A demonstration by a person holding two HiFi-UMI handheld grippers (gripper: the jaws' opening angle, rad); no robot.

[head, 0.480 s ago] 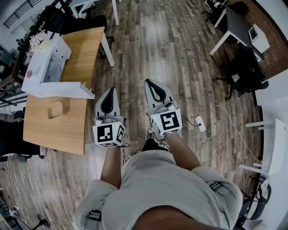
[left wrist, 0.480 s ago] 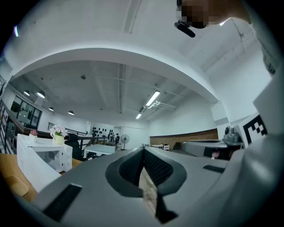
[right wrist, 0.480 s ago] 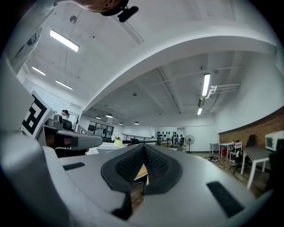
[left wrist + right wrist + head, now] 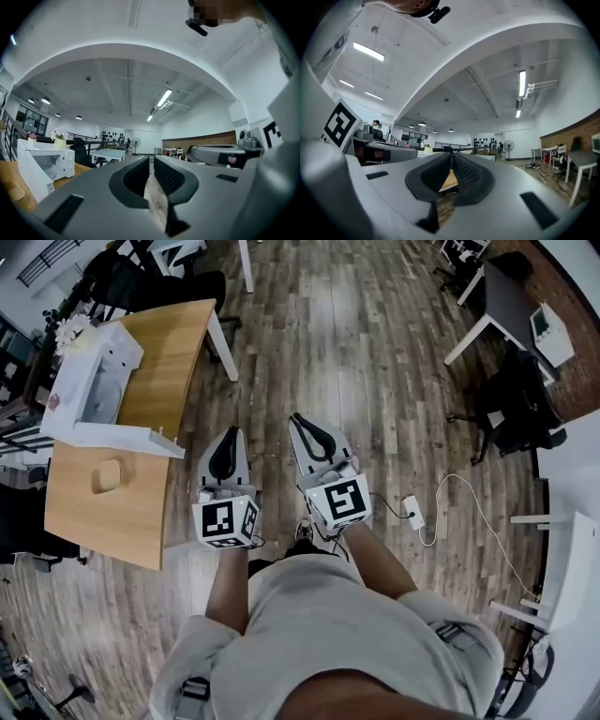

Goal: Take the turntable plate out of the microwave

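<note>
A white microwave (image 4: 82, 381) stands on the wooden table (image 4: 169, 352) at the upper left, its door (image 4: 117, 439) swung open toward me. Its cavity (image 4: 103, 392) looks grey, and the turntable plate inside is too small to make out. In the left gripper view the microwave (image 4: 51, 161) sits far off at the left. Both grippers hang over the floor to the right of the table, well away from the microwave. My left gripper (image 4: 228, 434) is shut with nothing in it (image 4: 151, 160). My right gripper (image 4: 298, 419) is also shut and empty (image 4: 451, 156).
A small tan rounded pad (image 4: 108, 474) lies on the table in front of the microwave door. Flowers (image 4: 70, 329) stand on the microwave. A white power strip with its cable (image 4: 413, 512) lies on the floor to the right. Desks and dark chairs (image 4: 511, 395) stand at the far right.
The right gripper has drifted a little left, closer to the left one. The table and microwave have slid slightly left and up in the view. Both sets of jaws have stayed shut.
</note>
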